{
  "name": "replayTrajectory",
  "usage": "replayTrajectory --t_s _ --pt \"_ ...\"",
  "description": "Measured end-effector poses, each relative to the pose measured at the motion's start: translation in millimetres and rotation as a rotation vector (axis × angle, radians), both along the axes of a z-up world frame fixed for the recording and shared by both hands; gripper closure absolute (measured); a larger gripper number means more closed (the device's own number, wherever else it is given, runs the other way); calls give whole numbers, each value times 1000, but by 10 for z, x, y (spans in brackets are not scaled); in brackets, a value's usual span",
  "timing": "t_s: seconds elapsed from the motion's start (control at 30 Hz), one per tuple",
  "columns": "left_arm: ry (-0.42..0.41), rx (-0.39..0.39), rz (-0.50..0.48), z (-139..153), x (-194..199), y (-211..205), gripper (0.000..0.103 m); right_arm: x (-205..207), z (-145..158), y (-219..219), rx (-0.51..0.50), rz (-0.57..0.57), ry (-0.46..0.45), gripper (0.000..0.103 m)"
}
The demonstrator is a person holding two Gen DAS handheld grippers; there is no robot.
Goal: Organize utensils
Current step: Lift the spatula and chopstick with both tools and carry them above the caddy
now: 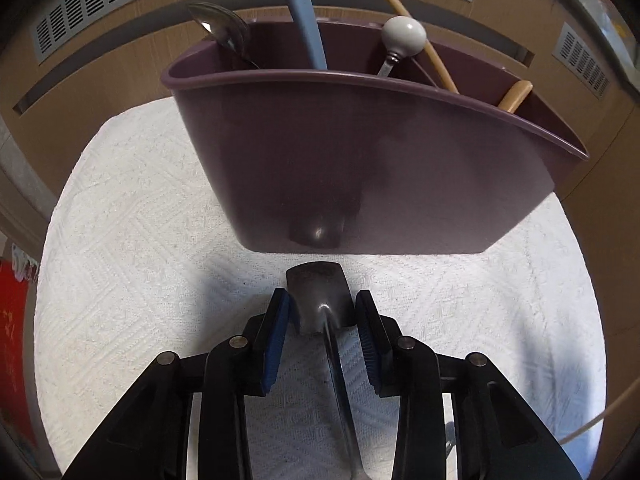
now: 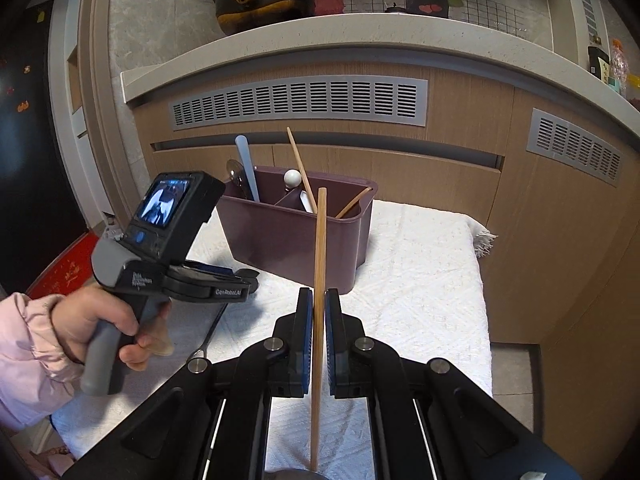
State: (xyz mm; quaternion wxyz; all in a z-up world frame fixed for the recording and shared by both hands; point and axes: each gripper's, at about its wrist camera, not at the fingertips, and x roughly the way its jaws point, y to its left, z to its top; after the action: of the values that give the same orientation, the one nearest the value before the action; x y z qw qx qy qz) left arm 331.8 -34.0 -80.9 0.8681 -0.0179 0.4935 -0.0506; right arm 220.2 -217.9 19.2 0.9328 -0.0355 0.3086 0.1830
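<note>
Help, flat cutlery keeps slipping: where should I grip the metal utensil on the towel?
The neck, just behind the broad head. Come from above, a jaw on each side: the metal utensil lies flat on the towel, handle pointing back.

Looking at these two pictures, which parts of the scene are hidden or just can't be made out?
- Left wrist view: the metal utensil between the left claw pads; its far end runs off the bottom edge.
- Both views: the purple caddy walls hide the stored utensils' lower ends.
- Right wrist view: the right claw covers part of the chopstick.
</note>
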Motion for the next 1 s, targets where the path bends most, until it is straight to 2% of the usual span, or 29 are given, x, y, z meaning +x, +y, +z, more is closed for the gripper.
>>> replayTrajectory --t_s 0.1,0.27,0.37,0.47,0.6,0.7,0.77,0.87,1.0 --pt "-52 -50 -13 56 -228 89 69 -13 28 -2 10 0 -7 98" --pt "-193 -71 -37 283 -761 218 69 -36 74 14 11 -6 -22 98" --pt "-248 -100 -34 459 -901 264 70 -46 107 40 15 -8 -25 98" --pt "-332 -139 -30 765 -997 317 70 -36 181 67 22 -6 -32 98" --pt "-469 -197 -76 1420 -839 329 71 52 515 92 41 3 -98 98" --pt "-570 -222 -113 1928 -651 316 81 151 955 113 59 21 -191 98" --pt "-637 -210 -107 2181 -530 299 81 241 1235 125 69 28 -246 98" --pt "-709 -159 -88 2379 -383 257 81 426 1498 163 65 22 -303 98" --pt "-679 -119 -74 2345 -178 288 81 697 1549 211 58 9 -310 98"
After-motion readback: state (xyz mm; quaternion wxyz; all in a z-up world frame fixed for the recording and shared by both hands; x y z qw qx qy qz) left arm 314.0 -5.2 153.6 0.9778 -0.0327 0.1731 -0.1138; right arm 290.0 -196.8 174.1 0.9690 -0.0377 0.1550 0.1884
